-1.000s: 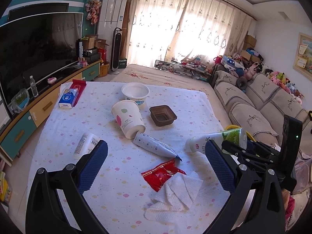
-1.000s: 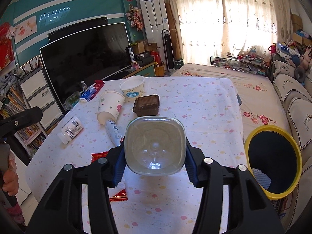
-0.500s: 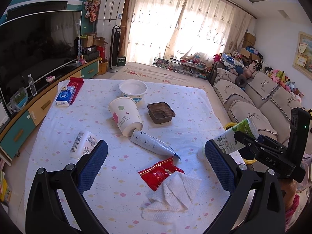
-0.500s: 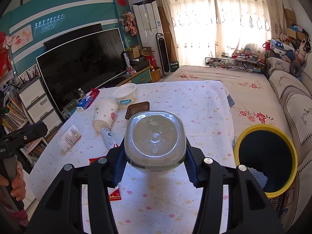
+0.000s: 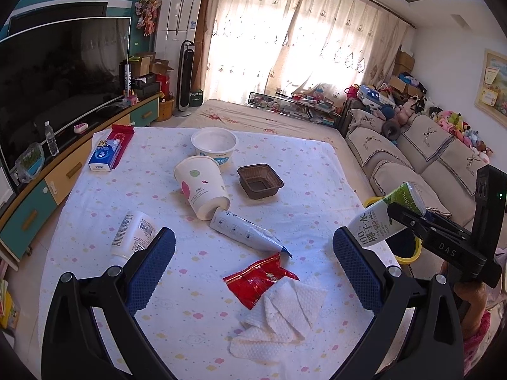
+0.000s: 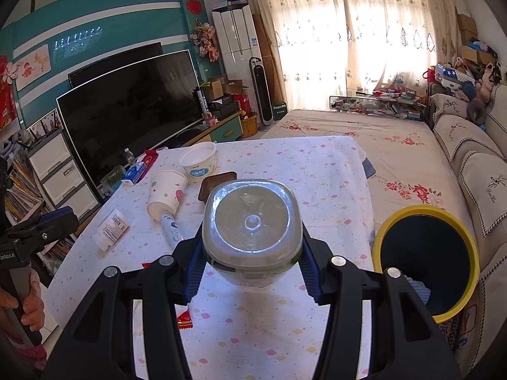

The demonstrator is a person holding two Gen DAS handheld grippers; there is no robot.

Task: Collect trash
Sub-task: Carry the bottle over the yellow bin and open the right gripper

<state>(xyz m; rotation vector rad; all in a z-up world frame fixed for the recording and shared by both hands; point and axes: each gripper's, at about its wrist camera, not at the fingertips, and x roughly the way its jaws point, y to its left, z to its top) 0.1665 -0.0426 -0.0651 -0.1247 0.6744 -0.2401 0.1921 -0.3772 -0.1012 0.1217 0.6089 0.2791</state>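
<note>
I'm standing in a lived-in family living room. A big curved television (image 6: 126, 110) fills the teal wall over a low cabinet with drawers (image 5: 38, 190). Sunlight pours through long patterned curtains (image 5: 301, 41), next to a tall standing air conditioner (image 5: 177, 31) and a tower fan (image 5: 186, 79). On my right, a sofa (image 5: 412, 155) with embroidered covers carries a heap of stuffed toys (image 5: 456, 120). Framed pictures (image 5: 492, 85) hang above it.

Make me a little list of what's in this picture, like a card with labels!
room: living room
right gripper: shut on drink bottle
left gripper: open, nothing in it
bin: yellow rim, beside the table
table: spotted cloth
lying on it: paper cup, tube, red wrapper, tissue, brown tray, white bowl
</note>
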